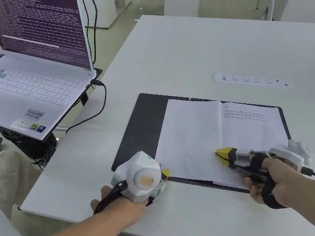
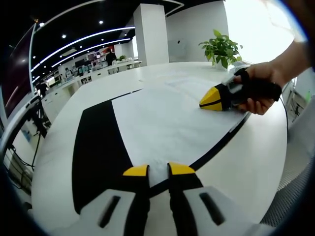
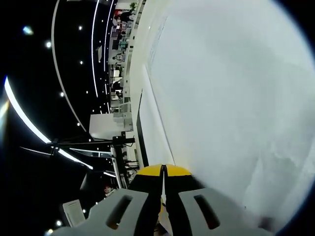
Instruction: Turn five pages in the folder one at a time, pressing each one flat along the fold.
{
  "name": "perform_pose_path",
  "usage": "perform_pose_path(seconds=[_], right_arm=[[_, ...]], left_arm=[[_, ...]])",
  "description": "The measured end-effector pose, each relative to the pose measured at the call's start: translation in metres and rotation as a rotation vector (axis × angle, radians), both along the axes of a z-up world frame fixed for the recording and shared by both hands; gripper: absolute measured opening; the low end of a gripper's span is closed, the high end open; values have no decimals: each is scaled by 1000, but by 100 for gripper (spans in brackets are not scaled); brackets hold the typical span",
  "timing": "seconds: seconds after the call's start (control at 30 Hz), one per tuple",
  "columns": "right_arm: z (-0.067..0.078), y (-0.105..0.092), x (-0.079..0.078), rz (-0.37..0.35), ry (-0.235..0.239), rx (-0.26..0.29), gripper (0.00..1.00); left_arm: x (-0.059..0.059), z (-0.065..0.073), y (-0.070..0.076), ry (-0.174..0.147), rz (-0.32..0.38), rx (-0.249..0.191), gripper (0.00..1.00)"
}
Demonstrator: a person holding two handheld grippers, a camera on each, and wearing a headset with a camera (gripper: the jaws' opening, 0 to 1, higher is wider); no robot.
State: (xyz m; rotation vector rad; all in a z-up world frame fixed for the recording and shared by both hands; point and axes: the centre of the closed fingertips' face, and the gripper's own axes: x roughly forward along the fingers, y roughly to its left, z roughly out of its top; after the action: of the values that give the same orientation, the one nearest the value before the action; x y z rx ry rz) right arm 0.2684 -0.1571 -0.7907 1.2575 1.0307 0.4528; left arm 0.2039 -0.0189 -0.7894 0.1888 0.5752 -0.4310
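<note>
A black folder [image 1: 142, 128] lies open on the white table, with a blank white page [image 1: 192, 137] on its left side and a printed page [image 1: 251, 128] on its right. My right gripper [image 1: 221, 155] is shut, and its yellow tips rest on the paper near the fold at the folder's near edge. From the left gripper view, the right gripper [image 2: 206, 101] lies low on the sheet. Its own view has the right gripper [image 3: 163, 170] against white paper [image 3: 221, 98]. My left gripper [image 1: 165, 173] sits at the folder's near left corner. Its tips [image 2: 157, 170] stand a narrow gap apart, holding nothing.
An open laptop [image 1: 39, 59] stands at the far left, and its black cable [image 1: 101, 98] trails toward the folder. A white power strip [image 1: 253, 80] lies beyond the folder. The table's near edge runs just behind my hands. A potted plant [image 2: 221, 49] stands far off.
</note>
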Motion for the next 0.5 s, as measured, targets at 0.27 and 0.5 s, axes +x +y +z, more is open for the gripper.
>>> perform_pose_path(seconds=[0.27, 0.5], right_arm=[[0, 4, -35, 15, 7, 14, 0], [2, 6, -59, 16, 19, 28, 0]], left_arm=[[0, 1, 0, -4, -1, -1, 12], [0, 1, 0, -5, -1, -1, 12]])
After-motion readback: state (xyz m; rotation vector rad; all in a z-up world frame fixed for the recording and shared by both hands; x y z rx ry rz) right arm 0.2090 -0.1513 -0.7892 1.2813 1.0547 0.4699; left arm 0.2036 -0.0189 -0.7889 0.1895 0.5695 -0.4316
